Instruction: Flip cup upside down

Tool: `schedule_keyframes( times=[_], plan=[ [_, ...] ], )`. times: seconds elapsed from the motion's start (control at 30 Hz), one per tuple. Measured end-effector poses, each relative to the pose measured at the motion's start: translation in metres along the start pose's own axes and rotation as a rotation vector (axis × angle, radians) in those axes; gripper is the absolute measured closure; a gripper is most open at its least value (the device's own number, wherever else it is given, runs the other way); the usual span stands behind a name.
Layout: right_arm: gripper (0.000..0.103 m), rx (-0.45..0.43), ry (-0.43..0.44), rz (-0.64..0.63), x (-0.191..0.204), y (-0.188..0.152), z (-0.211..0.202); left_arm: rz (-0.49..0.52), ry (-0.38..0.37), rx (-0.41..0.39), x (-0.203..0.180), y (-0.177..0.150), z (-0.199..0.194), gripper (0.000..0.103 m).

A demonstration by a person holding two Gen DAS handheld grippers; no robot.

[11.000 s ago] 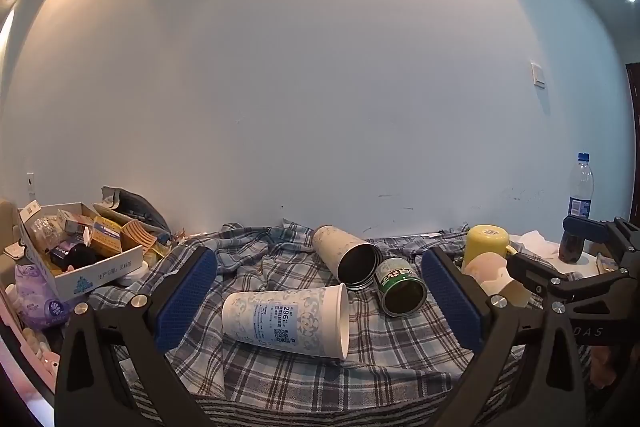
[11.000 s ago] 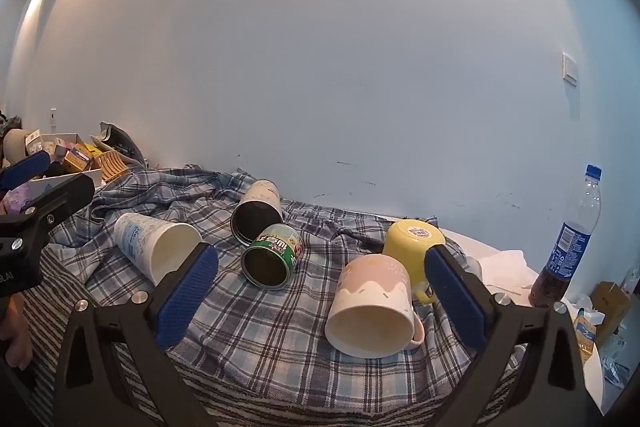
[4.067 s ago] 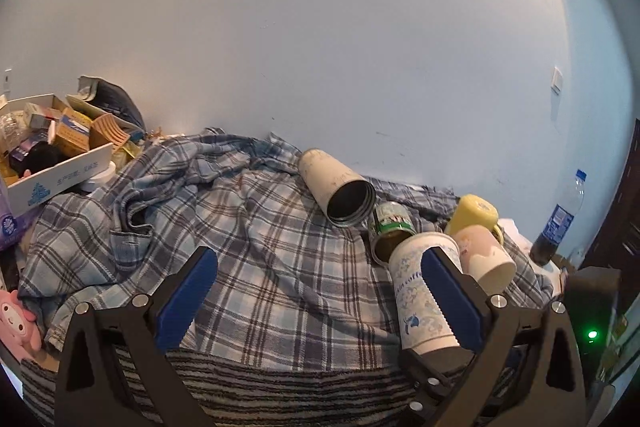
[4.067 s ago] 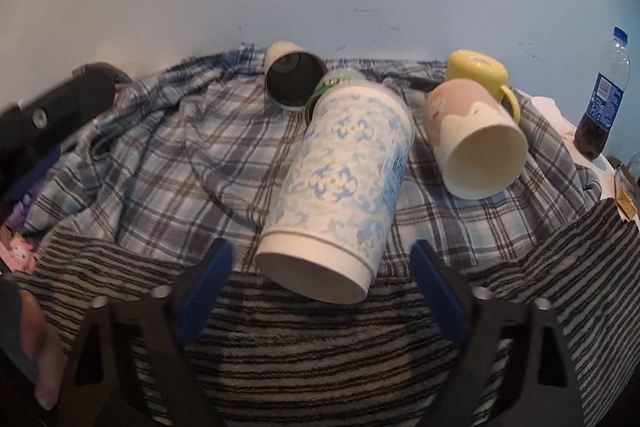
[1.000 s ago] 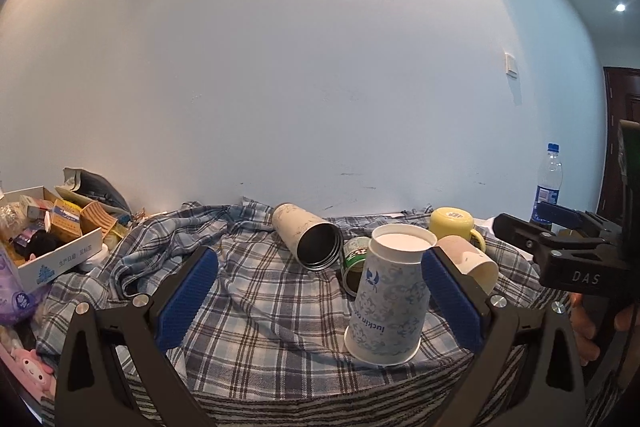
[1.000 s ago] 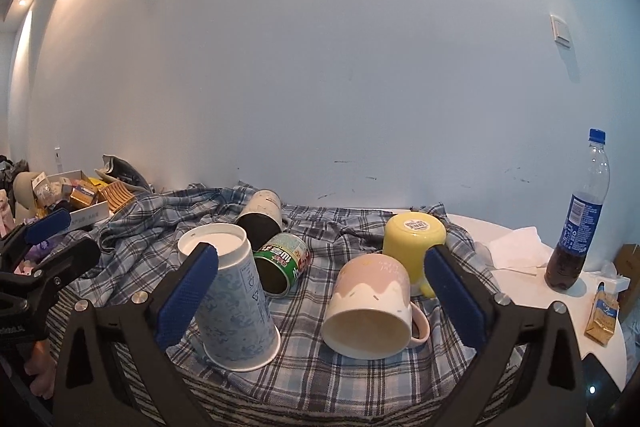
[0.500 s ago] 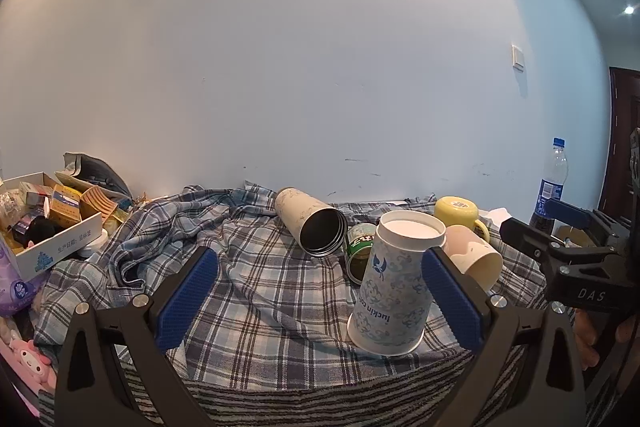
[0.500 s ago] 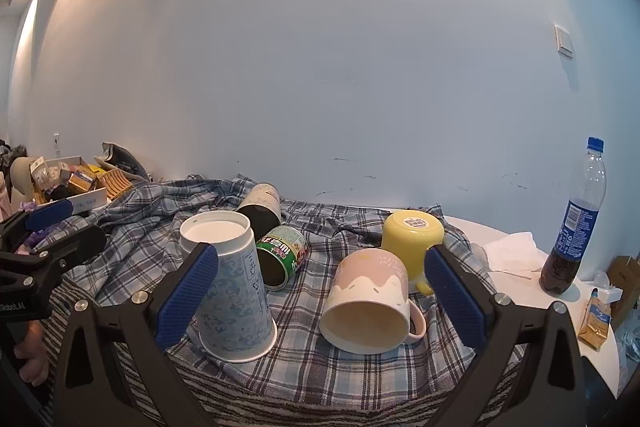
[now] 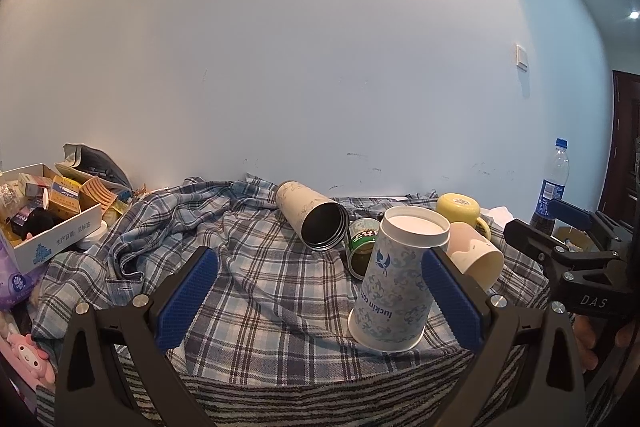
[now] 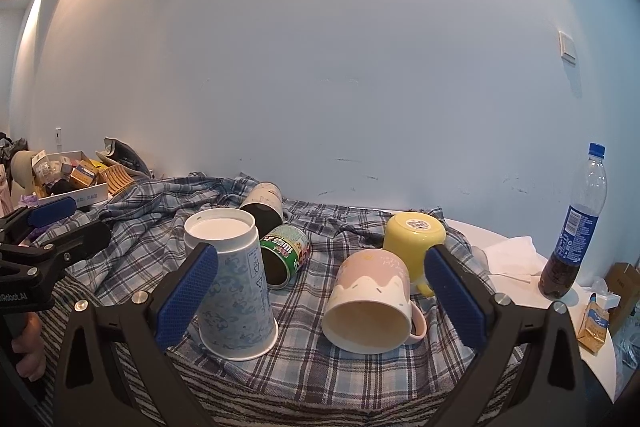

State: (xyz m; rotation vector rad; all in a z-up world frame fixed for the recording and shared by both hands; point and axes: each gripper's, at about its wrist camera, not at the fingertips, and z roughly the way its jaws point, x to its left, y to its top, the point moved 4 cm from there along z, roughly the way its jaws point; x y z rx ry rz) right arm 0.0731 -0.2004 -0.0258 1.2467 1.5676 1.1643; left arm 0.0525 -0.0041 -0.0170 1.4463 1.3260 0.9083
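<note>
Standing mouth-down on plaid cloth (image 10: 344,367), one paper cup (image 10: 234,283); two mugs, both hand-held grippers spread, empty.

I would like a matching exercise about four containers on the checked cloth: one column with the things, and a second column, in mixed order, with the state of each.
Things:
1. paper cup
2. pink mug
3. yellow mug
4. green can

States:
A. on its side, handle low on the right, cream inside showing
B. upside down, round sticker on its base
C. upside down, wide rim on the cloth, blue pattern
D. on its side between the paper cup and the pink mug, dark inside

Pairs: 1-C, 2-A, 3-B, 4-D
</note>
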Motion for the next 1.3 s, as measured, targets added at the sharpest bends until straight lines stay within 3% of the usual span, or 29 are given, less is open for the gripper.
schedule_keyframes(
  times=[1.3],
  plan=[
    [0.000,-0.009,-0.004,-0.016,0.0005,0.0000,-0.0018,-0.015,0.007,0.016,0.0033,-0.0009,0.0018,0.000]
  ],
)
